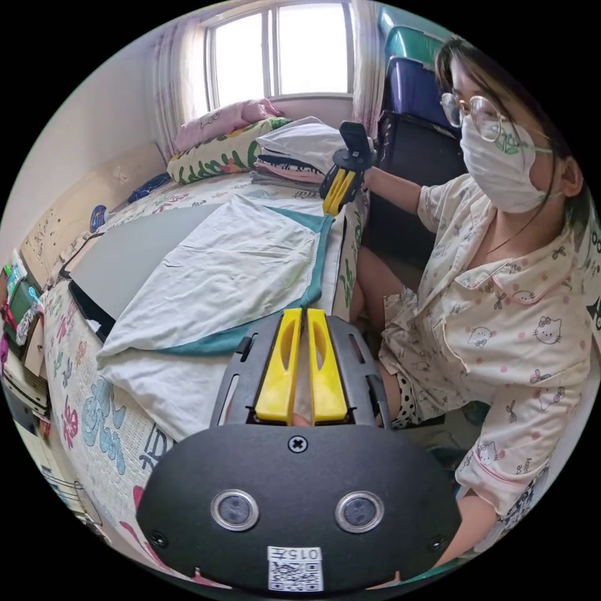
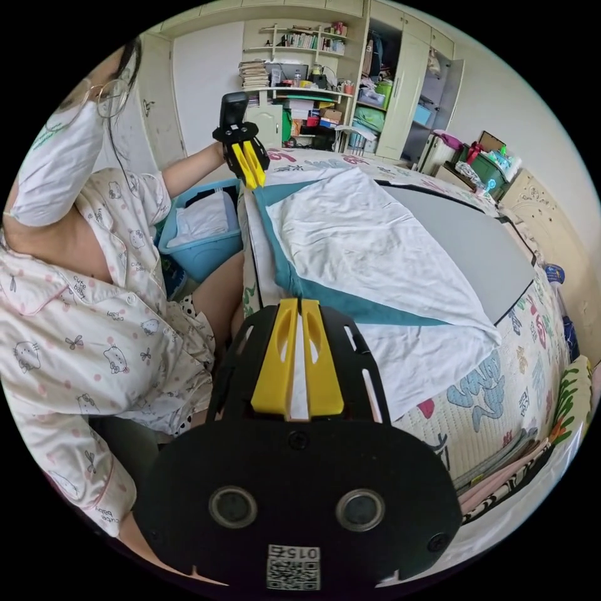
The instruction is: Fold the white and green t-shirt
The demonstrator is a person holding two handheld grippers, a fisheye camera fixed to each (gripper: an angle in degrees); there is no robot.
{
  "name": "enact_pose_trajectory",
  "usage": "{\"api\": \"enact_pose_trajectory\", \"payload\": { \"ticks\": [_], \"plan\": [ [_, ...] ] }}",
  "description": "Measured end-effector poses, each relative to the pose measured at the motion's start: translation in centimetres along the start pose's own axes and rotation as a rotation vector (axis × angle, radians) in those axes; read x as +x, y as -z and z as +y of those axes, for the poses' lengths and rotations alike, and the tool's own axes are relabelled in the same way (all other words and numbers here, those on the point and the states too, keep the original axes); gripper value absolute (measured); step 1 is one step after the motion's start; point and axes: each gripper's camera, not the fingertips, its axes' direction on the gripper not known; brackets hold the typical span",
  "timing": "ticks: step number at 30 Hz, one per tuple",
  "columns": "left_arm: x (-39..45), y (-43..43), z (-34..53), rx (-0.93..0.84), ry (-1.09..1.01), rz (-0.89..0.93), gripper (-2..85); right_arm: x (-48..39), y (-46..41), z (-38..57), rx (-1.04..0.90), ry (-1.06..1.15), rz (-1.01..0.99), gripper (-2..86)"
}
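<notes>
The white and green t-shirt (image 1: pixel 231 269) lies spread on the bed, white cloth on top with a teal band along its near edge. My left gripper (image 1: pixel 303 313) is shut at that teal edge, at one end of it. My right gripper (image 1: pixel 336 199) shows at the far corner, yellow jaws together on the cloth. In the right gripper view the t-shirt (image 2: pixel 363 244) runs away from my right gripper (image 2: pixel 299 303), whose jaws pinch the teal hem with white cloth between them. The left gripper (image 2: pixel 253 175) holds the other corner.
A grey board (image 1: pixel 125 256) lies under the shirt on the patterned bedsheet (image 1: pixel 94 413). Folded clothes (image 1: pixel 294 156) and pillows (image 1: pixel 213 156) sit by the window. A person in pyjamas (image 1: pixel 501 313) sits beside the bed. A blue basket (image 2: pixel 200 244) stands on the floor.
</notes>
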Motion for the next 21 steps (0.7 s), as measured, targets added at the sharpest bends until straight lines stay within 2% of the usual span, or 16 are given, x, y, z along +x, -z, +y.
{"api": "enact_pose_trajectory", "payload": {
  "ticks": [4, 9, 12, 13, 15, 16, 18, 19, 20, 21],
  "plan": [
    [-2.1, 1.6, -2.9, 0.092, 0.053, -0.028, 0.8, 0.6, 0.4, -2.1, 0.022, -0.018, 0.033, -0.9],
    [-11.2, 3.4, -11.3, 0.159, 0.152, -0.130, 1.0, 6.2, 3.1, -9.0, 0.073, -0.056, 0.256, -0.9],
    [-21.9, 4.5, -20.0, 0.258, 0.326, -0.367, 1.7, 15.8, 5.2, -17.6, 0.130, -0.208, 0.501, -0.6],
    [-26.3, 4.8, -23.1, 0.343, 0.422, -0.451, 2.2, 20.5, 6.0, -21.3, 0.184, -0.326, 0.609, -0.3],
    [-31.1, 4.4, -26.4, 0.459, 0.570, -0.562, 4.0, 26.7, 7.1, -25.0, 0.295, -0.511, 0.678, 0.8],
    [-32.4, 3.8, -27.9, 0.511, 0.635, -0.618, 6.0, 29.7, 7.5, -26.0, 0.357, -0.623, 0.669, 2.1],
    [-32.2, 2.5, -29.7, 0.536, 0.610, -0.628, 7.7, 32.1, 6.8, -26.5, 0.397, -0.662, 0.524, 5.1],
    [-31.6, 1.1, -30.9, 0.470, 0.519, -0.557, 7.8, 32.6, 5.4, -26.7, 0.355, -0.596, 0.376, 6.2],
    [-31.2, -1.1, -31.9, 0.335, 0.397, -0.413, 7.5, 32.3, 3.4, -26.6, 0.273, -0.485, 0.210, 7.4],
    [-31.0, -2.2, -32.1, 0.262, 0.360, -0.344, 7.5, 31.8, 2.1, -26.5, 0.216, -0.420, 0.127, 7.9]
  ]
}}
